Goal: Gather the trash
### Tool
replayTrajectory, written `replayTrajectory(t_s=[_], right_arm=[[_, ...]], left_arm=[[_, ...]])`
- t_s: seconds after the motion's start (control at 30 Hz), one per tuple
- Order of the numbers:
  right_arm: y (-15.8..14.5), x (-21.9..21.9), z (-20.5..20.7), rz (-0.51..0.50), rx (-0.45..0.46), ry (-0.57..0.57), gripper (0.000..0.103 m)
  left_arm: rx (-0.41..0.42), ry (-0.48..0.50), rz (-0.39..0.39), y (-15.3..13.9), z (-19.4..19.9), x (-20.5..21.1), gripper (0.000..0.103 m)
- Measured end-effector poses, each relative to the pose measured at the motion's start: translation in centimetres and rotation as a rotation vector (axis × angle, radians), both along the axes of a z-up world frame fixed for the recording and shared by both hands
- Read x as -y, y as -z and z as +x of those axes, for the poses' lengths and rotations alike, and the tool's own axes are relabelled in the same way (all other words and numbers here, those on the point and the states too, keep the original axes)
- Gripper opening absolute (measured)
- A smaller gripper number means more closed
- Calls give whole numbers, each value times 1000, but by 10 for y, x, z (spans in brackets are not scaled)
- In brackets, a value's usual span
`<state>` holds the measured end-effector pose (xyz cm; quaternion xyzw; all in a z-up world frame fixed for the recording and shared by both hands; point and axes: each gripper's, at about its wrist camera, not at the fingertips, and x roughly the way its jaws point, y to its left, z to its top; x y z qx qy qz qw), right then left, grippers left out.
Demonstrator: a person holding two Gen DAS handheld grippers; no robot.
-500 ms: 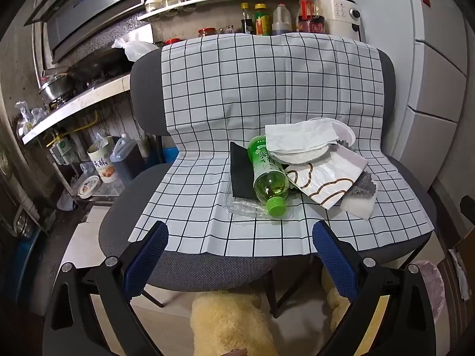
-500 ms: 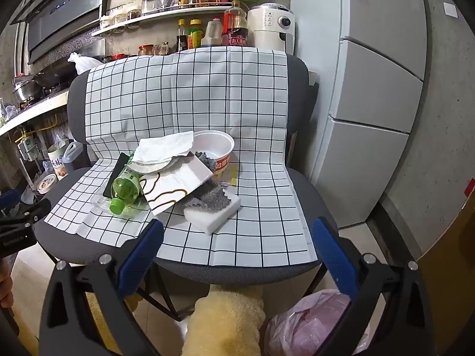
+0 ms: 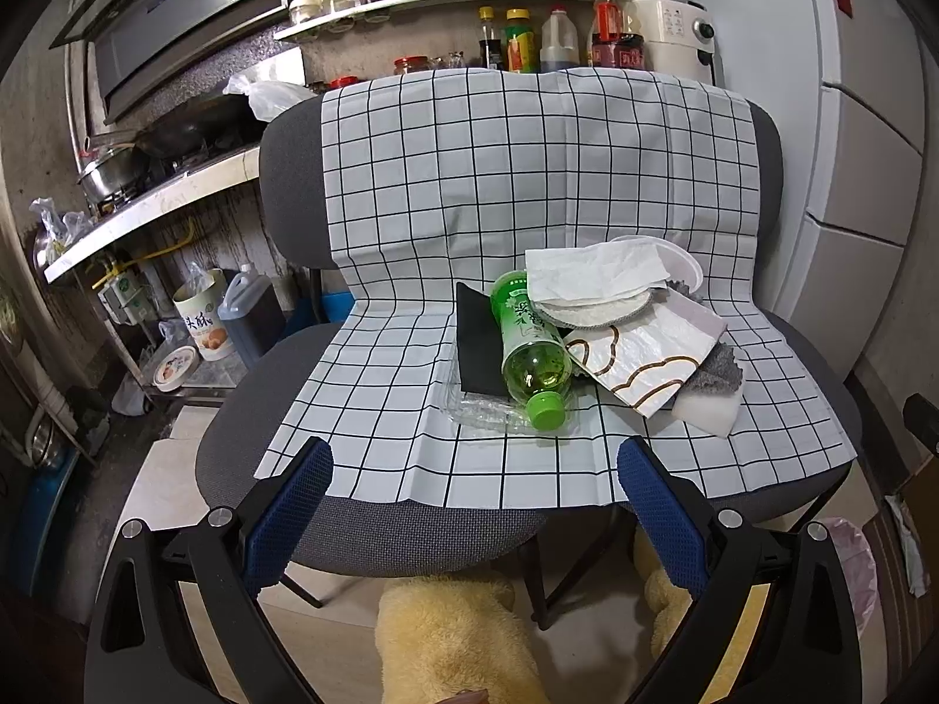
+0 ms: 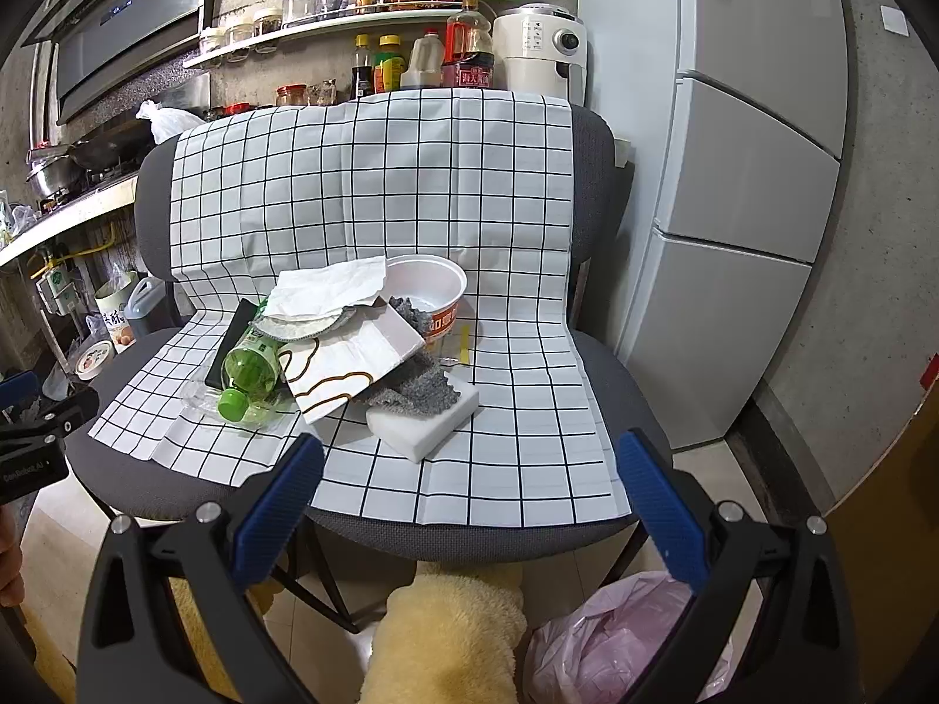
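A pile of trash lies on a grey chair covered by a checked cloth (image 3: 411, 399). It holds a green bottle (image 3: 531, 346) lying on a clear plastic tray, a white tissue (image 3: 593, 273), a white paper bag with brown lines (image 3: 651, 352), a white sponge block (image 3: 704, 410) and a black packet. The right wrist view also shows the bottle (image 4: 252, 366), a white instant-noodle cup (image 4: 431, 293), the sponge block (image 4: 425, 419) and a pink trash bag (image 4: 610, 639) on the floor. My left gripper (image 3: 474, 457) and right gripper (image 4: 469, 457) are open and empty, in front of the chair's front edge.
A kitchen counter with pots (image 3: 117, 176) runs along the left. A shelf of bottles and jars (image 3: 528, 41) is behind the chair. A grey fridge (image 4: 751, 205) stands on the right. Yellow fluffy slippers (image 3: 458, 633) show below.
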<state>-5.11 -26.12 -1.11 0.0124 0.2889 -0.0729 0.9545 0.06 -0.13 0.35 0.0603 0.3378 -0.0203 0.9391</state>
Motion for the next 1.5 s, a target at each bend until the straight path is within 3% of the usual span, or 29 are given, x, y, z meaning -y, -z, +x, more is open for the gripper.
replayTrajectory(t_s=[1.5], right_arm=[[3, -1, 1, -1, -8, 1, 97]], left_arm=[[1, -7, -9, -1, 1, -6, 97]])
